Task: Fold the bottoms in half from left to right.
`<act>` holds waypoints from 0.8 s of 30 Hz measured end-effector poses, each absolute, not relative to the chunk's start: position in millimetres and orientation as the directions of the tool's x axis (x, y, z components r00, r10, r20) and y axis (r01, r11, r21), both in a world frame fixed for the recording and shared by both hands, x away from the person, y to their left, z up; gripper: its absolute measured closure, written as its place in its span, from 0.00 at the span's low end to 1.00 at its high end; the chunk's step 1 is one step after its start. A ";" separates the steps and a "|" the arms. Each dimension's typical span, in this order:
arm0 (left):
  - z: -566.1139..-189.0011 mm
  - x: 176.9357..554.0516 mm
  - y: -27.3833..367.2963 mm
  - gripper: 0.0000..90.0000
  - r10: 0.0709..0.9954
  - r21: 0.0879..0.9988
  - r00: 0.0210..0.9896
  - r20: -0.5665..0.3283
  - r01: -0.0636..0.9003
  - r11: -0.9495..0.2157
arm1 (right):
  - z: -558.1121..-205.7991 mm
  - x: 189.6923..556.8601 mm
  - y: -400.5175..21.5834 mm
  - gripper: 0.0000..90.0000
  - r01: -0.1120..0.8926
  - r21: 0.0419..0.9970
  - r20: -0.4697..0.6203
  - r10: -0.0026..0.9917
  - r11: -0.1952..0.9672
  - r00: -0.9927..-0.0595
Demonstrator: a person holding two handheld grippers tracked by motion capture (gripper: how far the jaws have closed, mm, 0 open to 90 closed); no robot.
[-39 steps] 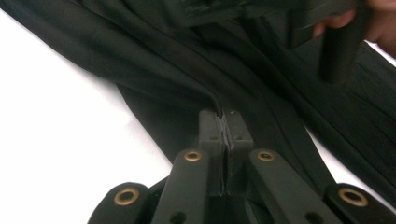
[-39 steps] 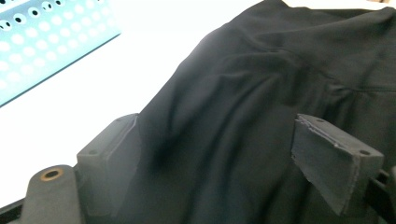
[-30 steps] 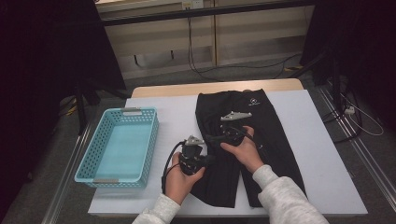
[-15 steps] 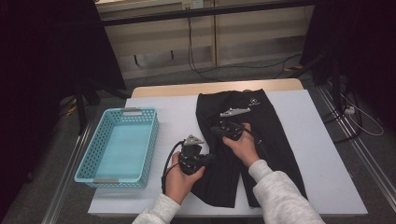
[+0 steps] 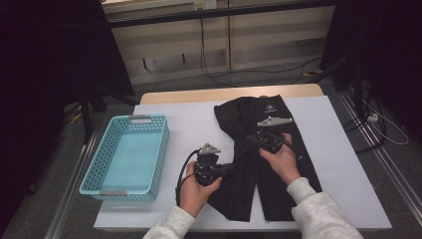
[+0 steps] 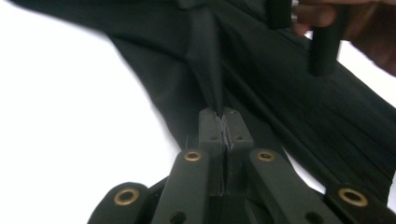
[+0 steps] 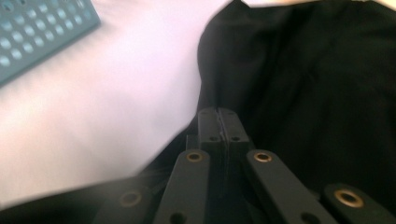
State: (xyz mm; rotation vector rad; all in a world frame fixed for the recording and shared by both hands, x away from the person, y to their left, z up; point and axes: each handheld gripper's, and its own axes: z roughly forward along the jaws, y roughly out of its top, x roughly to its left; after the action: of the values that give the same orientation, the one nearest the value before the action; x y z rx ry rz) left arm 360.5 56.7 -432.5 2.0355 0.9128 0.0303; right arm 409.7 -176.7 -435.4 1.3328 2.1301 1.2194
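both sets of fingers were pressed together. on the left gripper (image 6: pixel 224 133) the jaws were clamped on a raised ridge of the black trousers (image 5: pixel 278 164), the cloth rising as a taut fold straight ahead of the fingertips (image 6: pixel 211 130) and running away from them toward the far hand. from above, that left gripper (image 5: pixel 226 170) lay just at the near left edge of the garment, held in the left hand (image 5: pixel 196 186), its cable looping out on the side away from the cloth.

on the right gripper (image 7: pixel 218 123) the jaws had just been closing and met tip to tip; a thin edge of dark cloth seemed to lie between the pads, though the blur made it hard to be sure. black fabric spread ahead and to one side of those fingers (image 7: pixel 229 126), white table cover (image 5: pixel 194 124) to the other, with a corner of the blue basket (image 7: pixel 37 32) far beyond. in the high view the right gripper (image 5: pixel 254 139) sat over the middle of the trousers, the right hand (image 5: pixel 281 159) behind it, well apart from the basket (image 5: pixel 149 149) and near the left gripper.

the trousers lay flat on the table, waistband at the far end, legs toward the person.
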 end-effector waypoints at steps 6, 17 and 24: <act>-436.3 360.2 51.9 0.98 0.604 0.722 0.740 -0.296 0.587 -0.367 | -440.4 398.5 -188.1 0.93 0.527 0.812 0.075 0.850 0.251 -0.521; -439.0 360.7 53.0 0.98 0.605 0.720 0.736 -0.304 0.593 -0.360 | -436.4 434.3 -137.6 0.72 0.446 0.838 -0.002 0.819 0.315 -0.574; -439.3 361.7 53.9 0.98 0.606 0.721 0.732 -0.312 0.597 -0.351 | -451.6 459.6 -119.2 0.73 0.464 0.785 -0.066 0.800 0.411 -0.596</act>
State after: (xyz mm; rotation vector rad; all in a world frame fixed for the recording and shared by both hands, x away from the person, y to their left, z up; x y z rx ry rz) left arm 361.7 53.9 -439.3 2.0448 0.9103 0.0115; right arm 459.6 -119.2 -451.6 1.0777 2.2367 1.0424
